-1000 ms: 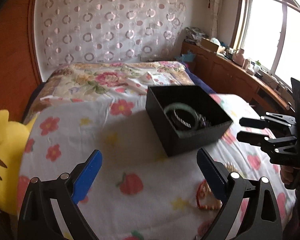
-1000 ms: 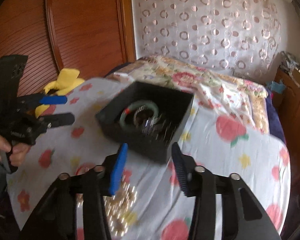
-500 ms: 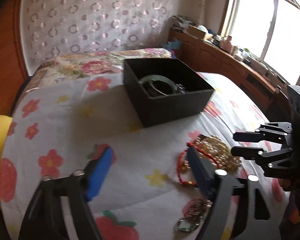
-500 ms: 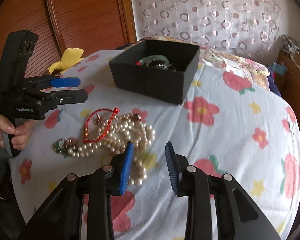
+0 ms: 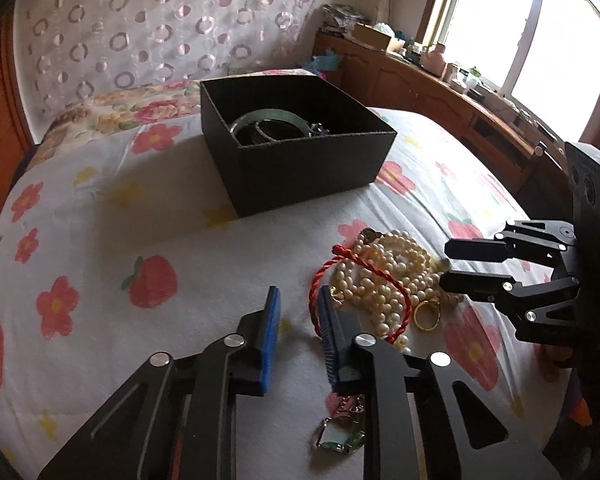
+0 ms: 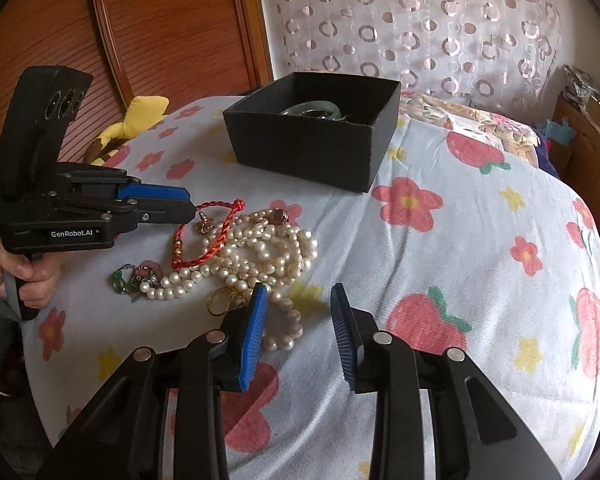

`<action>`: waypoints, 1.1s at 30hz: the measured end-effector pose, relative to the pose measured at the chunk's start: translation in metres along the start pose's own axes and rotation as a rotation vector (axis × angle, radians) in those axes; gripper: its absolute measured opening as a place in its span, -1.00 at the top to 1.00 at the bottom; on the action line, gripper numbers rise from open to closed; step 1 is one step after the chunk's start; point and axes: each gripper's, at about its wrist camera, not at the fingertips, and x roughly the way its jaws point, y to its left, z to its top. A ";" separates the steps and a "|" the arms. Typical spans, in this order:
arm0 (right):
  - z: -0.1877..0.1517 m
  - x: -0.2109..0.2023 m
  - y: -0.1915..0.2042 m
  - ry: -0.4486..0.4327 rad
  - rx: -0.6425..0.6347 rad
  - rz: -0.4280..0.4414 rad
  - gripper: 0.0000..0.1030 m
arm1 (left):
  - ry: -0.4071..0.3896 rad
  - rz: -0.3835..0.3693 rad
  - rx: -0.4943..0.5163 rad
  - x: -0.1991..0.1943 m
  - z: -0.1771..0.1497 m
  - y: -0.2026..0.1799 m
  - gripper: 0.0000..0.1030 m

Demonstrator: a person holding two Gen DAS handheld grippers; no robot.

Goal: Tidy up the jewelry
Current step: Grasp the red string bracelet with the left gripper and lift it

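floral bedsheet (image 6: 480,240) — yellow plush toy (image 6: 140,118)

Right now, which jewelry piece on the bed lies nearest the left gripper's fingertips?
The red cord bracelet: its loop lies just beyond the left gripper; the pearl necklace and gold ring lie farther right.

Bed (image 6: 480,272): white cover printed with red flowers, strawberries, small yellow stars; second floral quilt (image 5: 112,108) at the head end. Directly on the cover: open black box (image 6: 312,148) toward the head, bangles inside. Near the foot, one tangled pile: pearl necklace (image 6: 260,256), red braided cord bracelet (image 6: 212,236) lying partly over the pearls, gold ring (image 6: 220,300) just beside the pearls, small green-stone beaded piece (image 6: 134,276) at the pile's edge. Yellow plush toy (image 6: 140,114) at the bed's edge by the wood panel.
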 end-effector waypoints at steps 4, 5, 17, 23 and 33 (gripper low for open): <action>0.000 -0.001 0.000 -0.007 0.002 -0.004 0.31 | 0.013 -0.002 0.014 0.004 -0.001 -0.006 0.67; -0.001 -0.001 0.000 -0.008 0.004 -0.006 0.31 | 0.017 0.002 0.017 0.005 -0.001 -0.006 0.68; 0.000 -0.005 -0.001 -0.009 0.002 -0.001 0.31 | 0.010 -0.009 0.039 0.002 -0.001 -0.014 0.96; 0.000 -0.007 0.006 -0.010 -0.007 0.003 0.31 | -0.045 -0.017 0.024 -0.018 -0.002 -0.011 0.96; 0.018 -0.001 0.008 -0.026 -0.015 0.031 0.31 | -0.160 0.002 -0.003 -0.055 0.007 -0.007 0.96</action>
